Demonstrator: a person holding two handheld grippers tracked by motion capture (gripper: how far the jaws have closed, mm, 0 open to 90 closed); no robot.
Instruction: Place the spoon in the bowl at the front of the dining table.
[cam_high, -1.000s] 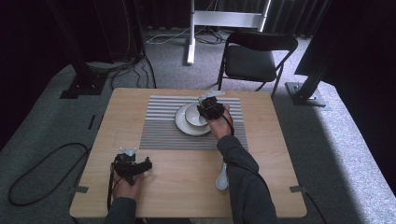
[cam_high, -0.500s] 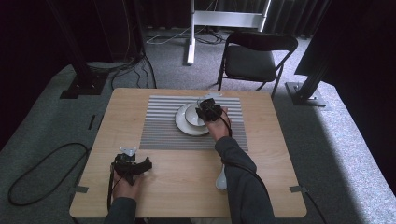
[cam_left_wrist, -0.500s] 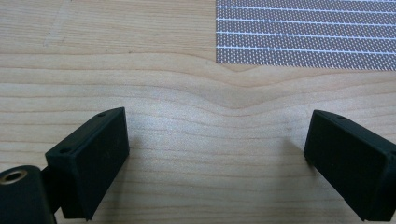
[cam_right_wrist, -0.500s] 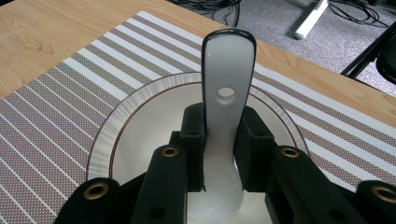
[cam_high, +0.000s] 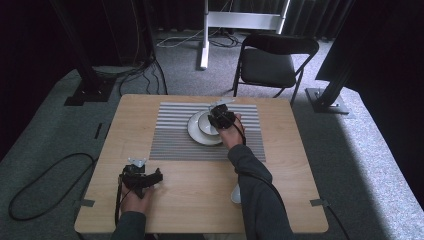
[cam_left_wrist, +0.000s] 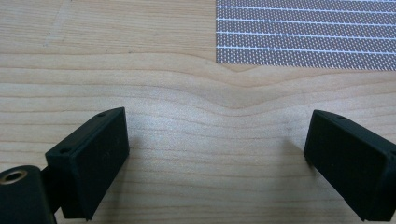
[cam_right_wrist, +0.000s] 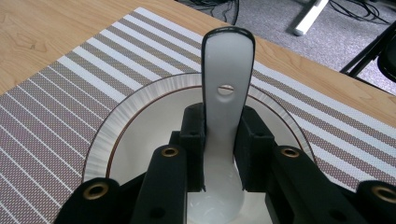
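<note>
A white plate (cam_high: 194, 134) with a white bowl (cam_high: 204, 125) on it sits on a grey striped placemat (cam_high: 170, 135). My right gripper (cam_high: 220, 119) hangs over the bowl. In the right gripper view, my right gripper (cam_right_wrist: 223, 140) is shut on a white ceramic spoon (cam_right_wrist: 227, 70). The spoon's handle points up and away, and its lower end dips toward the bowl inside the ribbed plate rim (cam_right_wrist: 112, 126). My left gripper (cam_high: 142, 177) rests near the table's front left. Its view shows my left gripper (cam_left_wrist: 217, 135) open over bare wood.
The wooden table (cam_high: 300, 165) has a small white object (cam_high: 235, 195) lying beside the right elbow, partly hidden by the arm. The placemat's corner (cam_left_wrist: 303, 32) lies ahead of the left gripper. A black chair (cam_high: 272, 62) stands beyond the far edge.
My right gripper has shifted slightly left and toward the person with the spoon, over the bowl. The left gripper has stayed put.
</note>
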